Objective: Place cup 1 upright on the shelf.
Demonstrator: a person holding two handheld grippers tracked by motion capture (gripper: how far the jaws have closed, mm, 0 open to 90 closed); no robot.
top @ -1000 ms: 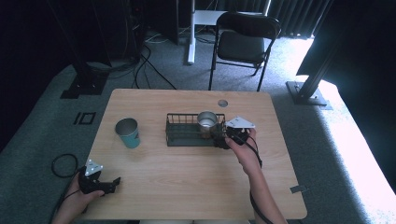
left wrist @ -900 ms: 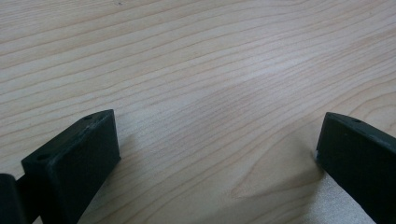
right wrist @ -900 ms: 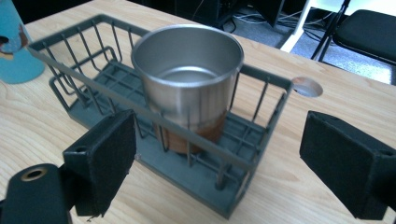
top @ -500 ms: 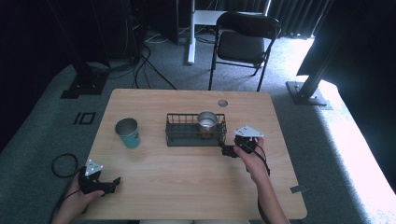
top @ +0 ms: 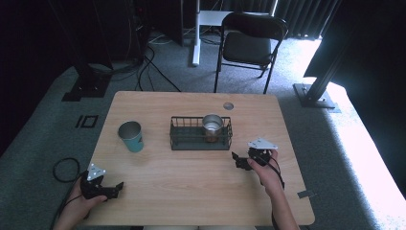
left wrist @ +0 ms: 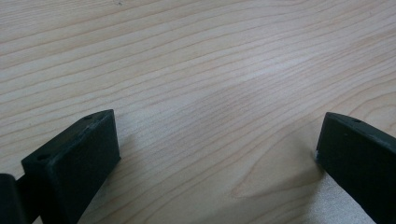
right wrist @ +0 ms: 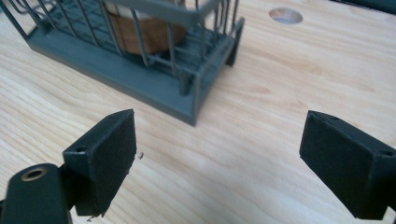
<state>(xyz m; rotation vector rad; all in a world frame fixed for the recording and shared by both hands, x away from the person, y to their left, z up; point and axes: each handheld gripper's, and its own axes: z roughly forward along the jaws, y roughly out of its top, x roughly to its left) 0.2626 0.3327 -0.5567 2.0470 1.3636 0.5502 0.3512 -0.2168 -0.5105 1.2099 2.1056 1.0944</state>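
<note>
A dark wire basket (top: 182,142) stands mid-table with a metal cup (top: 212,125) upright in its right end. In the right gripper view the basket (right wrist: 154,88) fills the upper left, the cup's brown lower part (right wrist: 140,32) behind its bars. My right gripper (top: 238,160) (right wrist: 217,158) is open and empty, low over the wood a little to the right of and in front of the basket. A teal cup (top: 131,136) stands left of the basket. My left gripper (top: 116,188) (left wrist: 217,156) rests open near the front left corner, with bare wood between its jaws.
The wooden table (top: 201,191) has a round cable hole (top: 228,106) (right wrist: 286,16) near its back edge. A folding chair (top: 251,45) stands behind the table. Cables (top: 62,167) lie on the carpet at the left.
My right gripper has drawn back from the basket's right end toward the front right, leaving the metal cup standing in the basket. The left gripper has not moved.
</note>
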